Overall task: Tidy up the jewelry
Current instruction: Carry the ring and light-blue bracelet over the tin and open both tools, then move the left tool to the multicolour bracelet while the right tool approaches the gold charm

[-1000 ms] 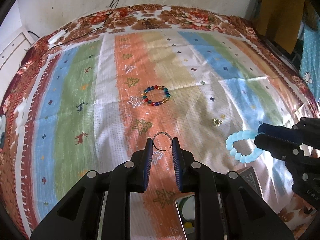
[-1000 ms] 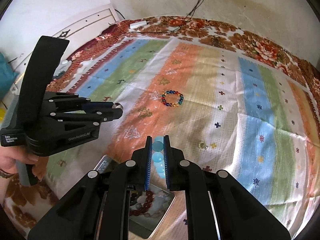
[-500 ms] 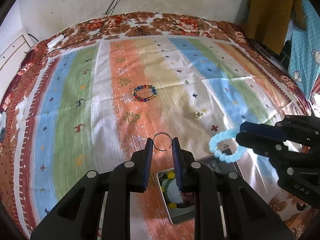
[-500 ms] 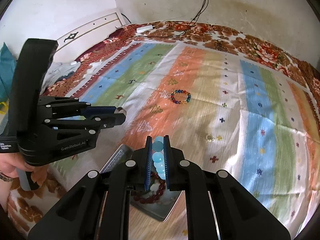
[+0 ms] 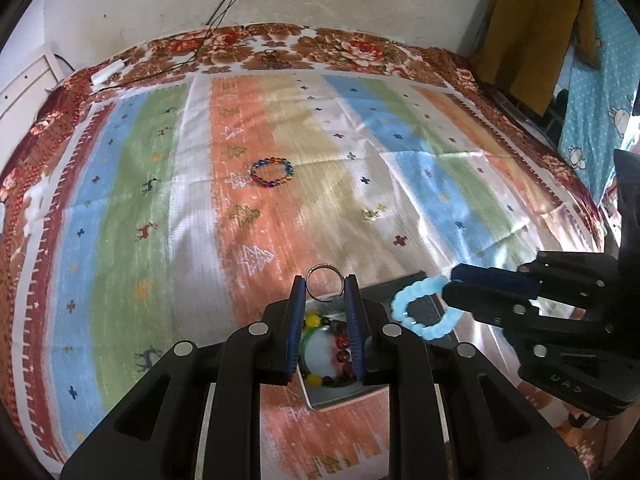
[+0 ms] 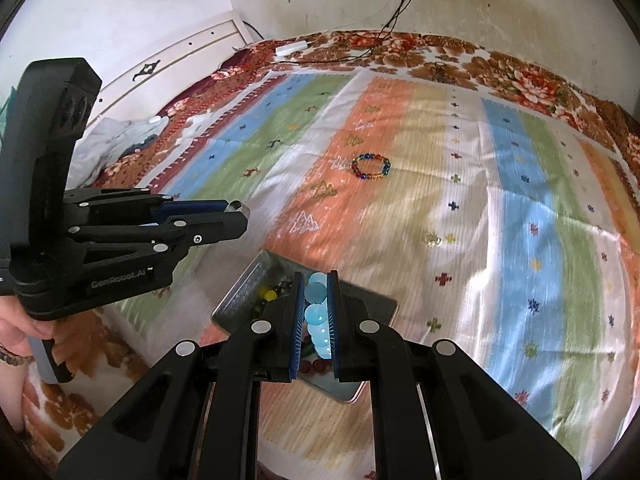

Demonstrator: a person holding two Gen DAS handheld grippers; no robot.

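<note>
a thin silver ring [image 5: 324, 283] is pinched between the fingertips of the left hand-held gripper [image 5: 325, 292], its loop standing up just past the blue pads. a pale blue beaded bracelet [image 6: 318, 320] is clamped edge-on in the narrowly closed jaws of the right hand-held gripper [image 6: 316, 304]; in the left wrist view the same bracelet [image 5: 420, 306] is seen hanging as an open loop from that gripper's tips. both tools are held above a shallow metal tin [image 6: 240, 300] that is set on the striped bedspread [image 5: 160, 200] near the bed's front edge. beaded pieces in yellow, green and dark red [image 5: 332, 344] are seen lying inside the tin. farther up the orange stripe a multicoloured bead bracelet [image 5: 272, 173] is laid flat, and a small gold ring [image 5: 369, 213] is seen to its right, well apart from the tin.
</note>
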